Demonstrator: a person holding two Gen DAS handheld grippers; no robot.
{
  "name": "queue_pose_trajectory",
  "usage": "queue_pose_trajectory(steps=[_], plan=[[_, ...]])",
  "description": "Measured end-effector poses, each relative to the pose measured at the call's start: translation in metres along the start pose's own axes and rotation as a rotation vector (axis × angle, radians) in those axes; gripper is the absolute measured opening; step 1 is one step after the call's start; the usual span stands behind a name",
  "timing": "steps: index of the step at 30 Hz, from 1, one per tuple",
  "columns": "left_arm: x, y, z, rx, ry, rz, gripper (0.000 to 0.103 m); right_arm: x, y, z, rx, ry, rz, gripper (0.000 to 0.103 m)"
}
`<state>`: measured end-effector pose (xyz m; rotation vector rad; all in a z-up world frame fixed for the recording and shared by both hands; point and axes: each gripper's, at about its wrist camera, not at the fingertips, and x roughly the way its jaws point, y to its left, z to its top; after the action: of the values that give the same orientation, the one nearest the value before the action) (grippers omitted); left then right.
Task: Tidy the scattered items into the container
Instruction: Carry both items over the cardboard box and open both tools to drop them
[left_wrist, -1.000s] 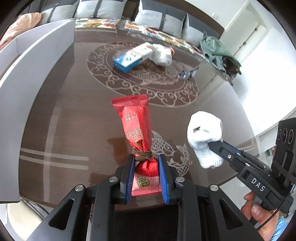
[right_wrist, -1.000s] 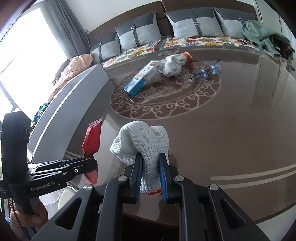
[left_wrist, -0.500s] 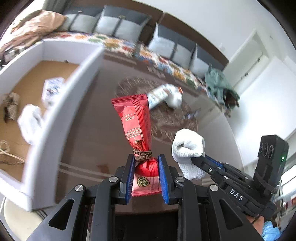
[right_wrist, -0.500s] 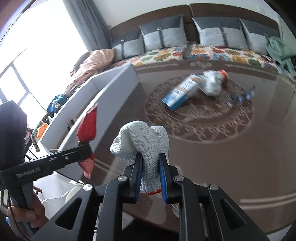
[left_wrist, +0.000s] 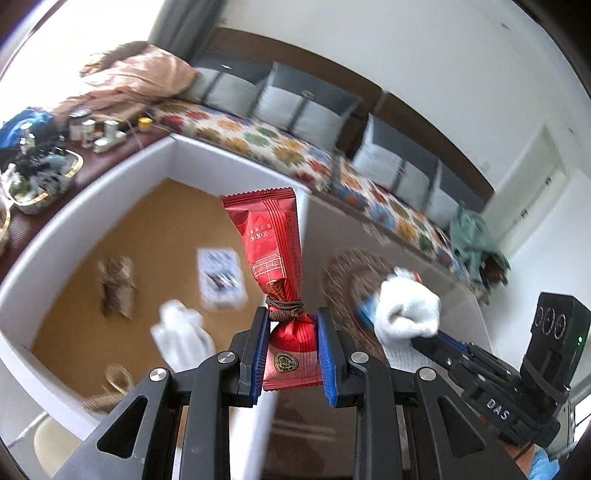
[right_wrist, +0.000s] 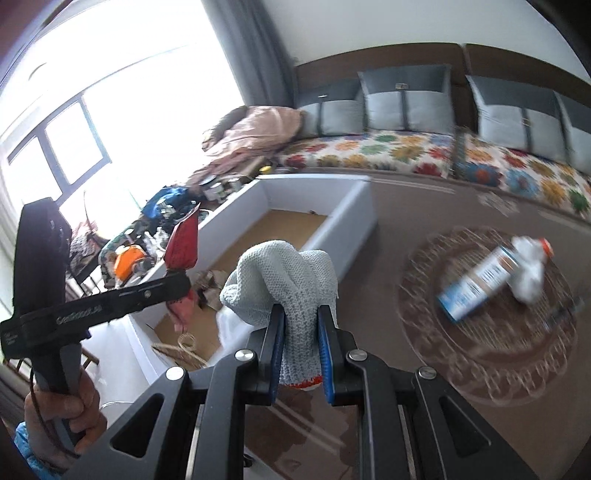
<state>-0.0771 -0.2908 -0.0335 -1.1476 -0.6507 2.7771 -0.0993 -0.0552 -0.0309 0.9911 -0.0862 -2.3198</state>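
Observation:
My left gripper (left_wrist: 291, 354) is shut on a red snack packet (left_wrist: 275, 254) and holds it upright in the air over the right wall of the white box (left_wrist: 110, 177). My right gripper (right_wrist: 301, 354) is shut on a white knitted glove (right_wrist: 284, 280), held in the air just right of the box (right_wrist: 354, 221). The glove also shows in the left wrist view (left_wrist: 406, 314), right of the packet. The red packet (right_wrist: 183, 243) shows in the right wrist view over the box.
The box holds a white cloth (left_wrist: 181, 332), a printed card (left_wrist: 219, 277), a brown bundle (left_wrist: 116, 284) and coiled twine (left_wrist: 114, 376). On the brown table (right_wrist: 443, 369) lie a blue-white carton (right_wrist: 480, 280) and a white bundle (right_wrist: 528, 266). A sofa (right_wrist: 424, 144) runs behind.
Both grippers have swung left from the table toward the white box, each keeping its item. The box's inside has come into view under the red packet.

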Motion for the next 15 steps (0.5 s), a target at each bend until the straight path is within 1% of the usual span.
queue_pose_trajectory(steps=[3, 5, 9, 11, 15], plan=[[0.002, 0.028, 0.031, -0.035, -0.024, 0.032, 0.025, 0.028, 0.014, 0.031, -0.029, 0.007, 0.032, 0.018], [0.011, 0.047, 0.049, -0.07, -0.017, 0.029, 0.025, 0.049, 0.021, 0.053, -0.037, 0.008, 0.048, 0.018], [0.051, 0.079, 0.08, -0.126, 0.048, 0.025, 0.025, 0.101, 0.028, 0.097, -0.032, 0.039, 0.058, 0.018], [0.074, 0.089, 0.087, -0.138, 0.083, 0.042, 0.025, 0.134, 0.025, 0.114, -0.005, 0.088, 0.063, 0.018], [0.118, 0.107, 0.1, -0.162, 0.156, 0.068, 0.025, 0.198, 0.015, 0.134, 0.037, 0.159, 0.014, 0.018]])
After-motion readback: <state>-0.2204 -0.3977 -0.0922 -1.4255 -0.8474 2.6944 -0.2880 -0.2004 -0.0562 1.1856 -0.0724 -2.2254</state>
